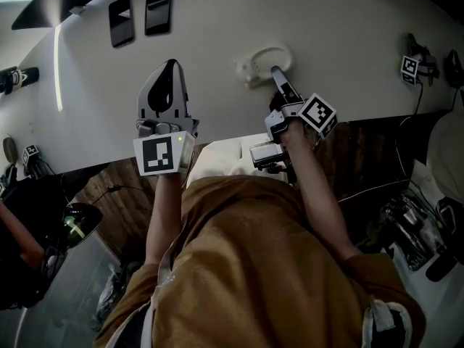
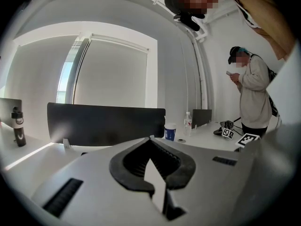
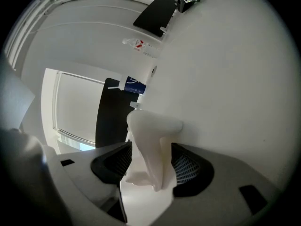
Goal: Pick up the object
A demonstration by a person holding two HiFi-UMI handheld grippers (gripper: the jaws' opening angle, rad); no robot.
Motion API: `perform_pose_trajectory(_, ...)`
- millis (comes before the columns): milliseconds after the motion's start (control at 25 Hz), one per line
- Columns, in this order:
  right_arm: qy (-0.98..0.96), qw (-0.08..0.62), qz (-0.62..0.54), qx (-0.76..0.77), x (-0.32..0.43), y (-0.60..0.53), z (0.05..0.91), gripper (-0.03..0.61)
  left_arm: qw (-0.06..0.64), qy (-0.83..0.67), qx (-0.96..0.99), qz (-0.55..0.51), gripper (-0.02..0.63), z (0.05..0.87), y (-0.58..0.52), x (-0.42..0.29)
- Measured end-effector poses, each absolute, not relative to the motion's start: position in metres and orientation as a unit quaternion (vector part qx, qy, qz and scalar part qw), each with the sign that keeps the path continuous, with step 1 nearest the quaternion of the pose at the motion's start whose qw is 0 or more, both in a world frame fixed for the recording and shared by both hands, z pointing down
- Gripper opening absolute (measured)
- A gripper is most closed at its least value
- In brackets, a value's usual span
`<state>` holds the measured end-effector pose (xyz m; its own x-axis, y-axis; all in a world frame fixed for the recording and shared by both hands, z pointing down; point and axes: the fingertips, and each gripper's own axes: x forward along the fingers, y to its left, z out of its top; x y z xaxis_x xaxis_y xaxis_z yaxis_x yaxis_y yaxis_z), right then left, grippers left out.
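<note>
A white, lumpy moulded object (image 1: 261,62) lies on the white table (image 1: 217,42) just beyond my right hand. My right gripper (image 1: 278,77) reaches onto it, and in the right gripper view the object (image 3: 149,135) fills the gap between both black pads, so the right gripper (image 3: 151,163) is shut on it. The object still touches the tabletop. My left gripper (image 1: 171,65) hovers over bare table to the object's left, apart from it. Its jaws meet at the tip with nothing between them, as the left gripper (image 2: 150,141) view also shows.
Two black flat rectangles (image 1: 139,14) lie at the table's far left. A marker cube with cables (image 1: 411,67) sits at the right edge. The left gripper view shows a black screen (image 2: 106,124), a blue-and-white cup (image 2: 170,132), a bottle (image 2: 188,123) and a standing person (image 2: 254,93).
</note>
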<state>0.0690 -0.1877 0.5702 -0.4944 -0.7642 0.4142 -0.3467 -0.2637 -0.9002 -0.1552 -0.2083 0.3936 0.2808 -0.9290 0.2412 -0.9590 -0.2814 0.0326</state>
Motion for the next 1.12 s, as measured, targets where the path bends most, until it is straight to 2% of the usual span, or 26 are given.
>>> perform_pose_trajectory(1120,0.574,0.172,-0.64,-0.481,0.066,-0.211,0.577,0.244,0.1,-0.6,0.789,0.086,-0.005,0.402,-0.222,-0.174)
